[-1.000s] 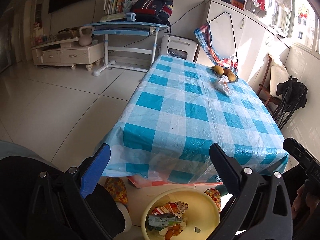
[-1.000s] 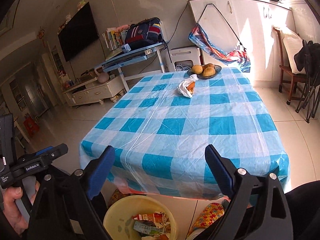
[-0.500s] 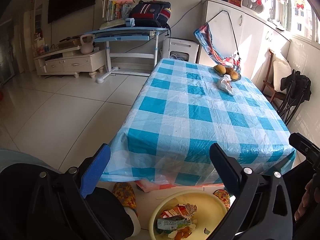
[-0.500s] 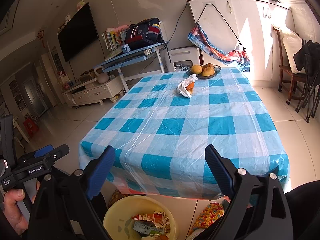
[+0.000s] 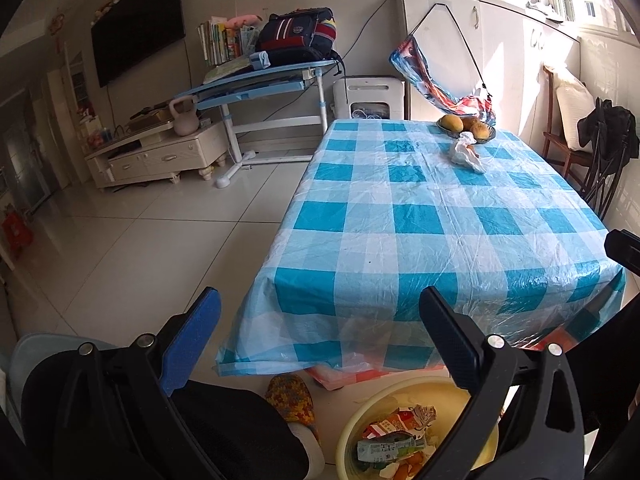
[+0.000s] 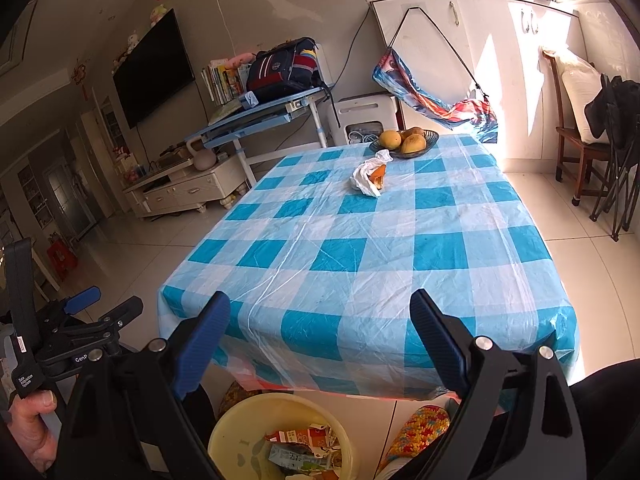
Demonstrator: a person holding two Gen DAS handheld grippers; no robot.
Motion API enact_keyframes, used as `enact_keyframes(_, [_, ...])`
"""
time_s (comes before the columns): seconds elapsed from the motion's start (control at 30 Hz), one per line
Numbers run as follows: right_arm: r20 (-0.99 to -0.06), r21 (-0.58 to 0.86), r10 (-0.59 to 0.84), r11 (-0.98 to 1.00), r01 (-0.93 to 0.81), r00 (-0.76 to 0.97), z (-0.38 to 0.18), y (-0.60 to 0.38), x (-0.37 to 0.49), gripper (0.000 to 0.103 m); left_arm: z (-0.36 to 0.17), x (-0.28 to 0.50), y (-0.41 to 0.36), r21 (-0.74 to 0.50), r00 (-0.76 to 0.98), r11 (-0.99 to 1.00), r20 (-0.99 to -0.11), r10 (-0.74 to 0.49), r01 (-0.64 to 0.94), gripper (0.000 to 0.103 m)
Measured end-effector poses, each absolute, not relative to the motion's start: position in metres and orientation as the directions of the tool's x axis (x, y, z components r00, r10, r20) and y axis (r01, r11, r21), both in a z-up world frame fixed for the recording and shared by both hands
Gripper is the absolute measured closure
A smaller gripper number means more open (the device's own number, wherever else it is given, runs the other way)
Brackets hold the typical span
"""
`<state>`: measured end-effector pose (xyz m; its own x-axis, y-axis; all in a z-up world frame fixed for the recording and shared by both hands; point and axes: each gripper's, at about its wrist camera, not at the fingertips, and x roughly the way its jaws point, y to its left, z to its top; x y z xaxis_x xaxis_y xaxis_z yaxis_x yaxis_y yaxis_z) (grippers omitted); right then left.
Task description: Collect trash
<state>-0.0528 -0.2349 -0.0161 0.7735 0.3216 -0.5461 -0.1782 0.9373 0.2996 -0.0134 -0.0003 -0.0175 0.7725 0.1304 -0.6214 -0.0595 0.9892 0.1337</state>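
We cannot make out what the crumpled white wrapper (image 6: 366,180) holds beyond an orange scrap; it lies on the far half of the checked plastic tablecloth (image 6: 360,256), just before the fruit bowl (image 6: 404,145), its long axis running toward the near right corner. The yellow round bin (image 5: 360,432), cut off by the frame edge, holds torn cartons. Our left gripper (image 5: 320,336) and right gripper (image 6: 320,336) both gape wide, empty.
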Motion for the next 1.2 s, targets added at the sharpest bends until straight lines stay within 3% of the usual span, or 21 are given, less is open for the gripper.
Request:
enact_keyframes(0.17, [-0.546,0.3,0.321,0.937,-0.177,0.774,-0.016,-0.2347,-0.053,0.015,-0.0155,-0.0196,-0.0024,0.106,0.791,0.994,-0.606,0.084,-0.024,0.007])
enact_keyframes(0.37, [-0.545,0.301,0.321,0.937,-0.177,0.775,-0.0159,-0.2355,-0.0528,0.015,-0.0143,-0.0216,-0.0061,0.15,0.8,0.987,-0.585,0.133,-0.054,0.007])
enact_keyframes(1.2, [-0.544,0.301,0.321,0.937,-0.177,0.776,-0.0155,-0.2366,-0.0528,0.015,-0.0107,-0.0201,-0.0038,0.074,0.791,0.997,-0.61,0.041,0.005,0.007])
